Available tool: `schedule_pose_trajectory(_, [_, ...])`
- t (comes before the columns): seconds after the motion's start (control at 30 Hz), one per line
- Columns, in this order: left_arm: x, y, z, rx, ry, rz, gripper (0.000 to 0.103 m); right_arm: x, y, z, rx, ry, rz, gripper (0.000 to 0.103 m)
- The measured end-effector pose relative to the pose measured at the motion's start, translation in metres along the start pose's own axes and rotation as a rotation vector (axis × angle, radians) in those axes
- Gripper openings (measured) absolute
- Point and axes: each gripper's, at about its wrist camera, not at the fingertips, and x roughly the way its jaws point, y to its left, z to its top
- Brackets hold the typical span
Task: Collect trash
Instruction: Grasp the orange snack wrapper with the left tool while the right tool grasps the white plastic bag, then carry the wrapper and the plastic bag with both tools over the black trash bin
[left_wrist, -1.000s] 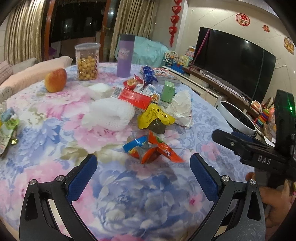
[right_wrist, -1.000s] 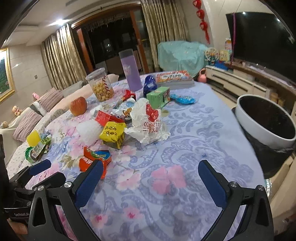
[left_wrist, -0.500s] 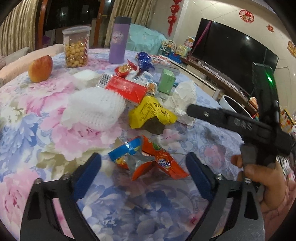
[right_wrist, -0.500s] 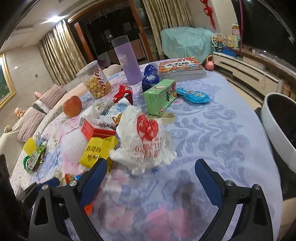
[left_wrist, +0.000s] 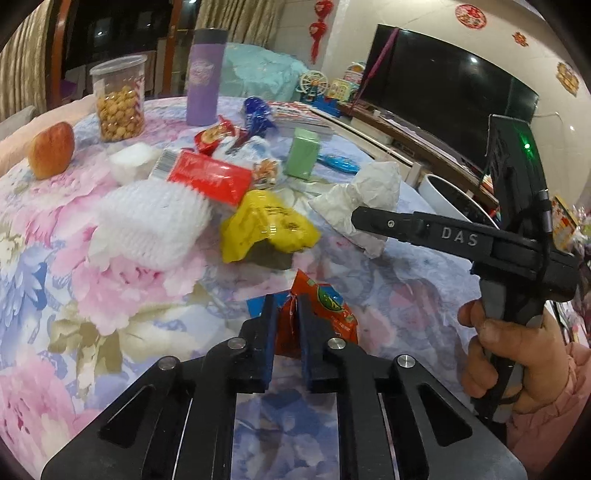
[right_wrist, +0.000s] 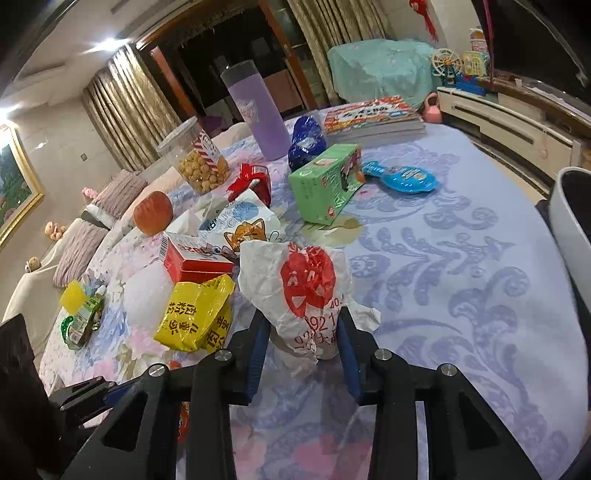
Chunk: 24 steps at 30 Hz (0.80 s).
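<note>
Floral tablecloth (left_wrist: 110, 295): left tongs (left_wrist: 284, 306) pinch orange wrapper (left_wrist: 325, 310); right tongs (right_wrist: 303, 325) clasp white bag (right_wrist: 295, 280).

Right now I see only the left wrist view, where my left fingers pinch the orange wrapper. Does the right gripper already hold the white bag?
Observer: Yes. The right gripper has its fingers against both sides of the white bag.
Operator: Is there print on that bag?
Observer: A big red print faces the right camera.
Operator: Is any trash outside my picture?
Observer: A small green-and-yellow packet lies to the left of the yellow bag.
</note>
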Motion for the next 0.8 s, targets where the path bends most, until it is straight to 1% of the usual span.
schedule_pose_trajectory(0.07, [-0.001, -0.006, -0.001, 0.016, -0.005, -0.004, 0.007, -0.003, -0.002, 0.001, 0.004, -0.007, 0.003, 0.035])
schedule_pose_trajectory(0.27, [-0.006, -0.026, 0.005, 0.05, -0.029, -0.032, 0.007, -0.034, -0.016, -0.004, 0.035, -0.052, -0.006, 0.035])
schedule_pose_trajectory(0.57, [0.004, -0.067, 0.024, 0.12, -0.043, -0.066, 0.006, -0.075, -0.054, -0.015, 0.111, -0.099, -0.066, 0.035])
schedule_pose_trajectory(0.8, [0.019, -0.095, 0.042, 0.147, -0.047, -0.096, 0.006, -0.103, -0.081, -0.022, 0.162, -0.13, -0.114, 0.035])
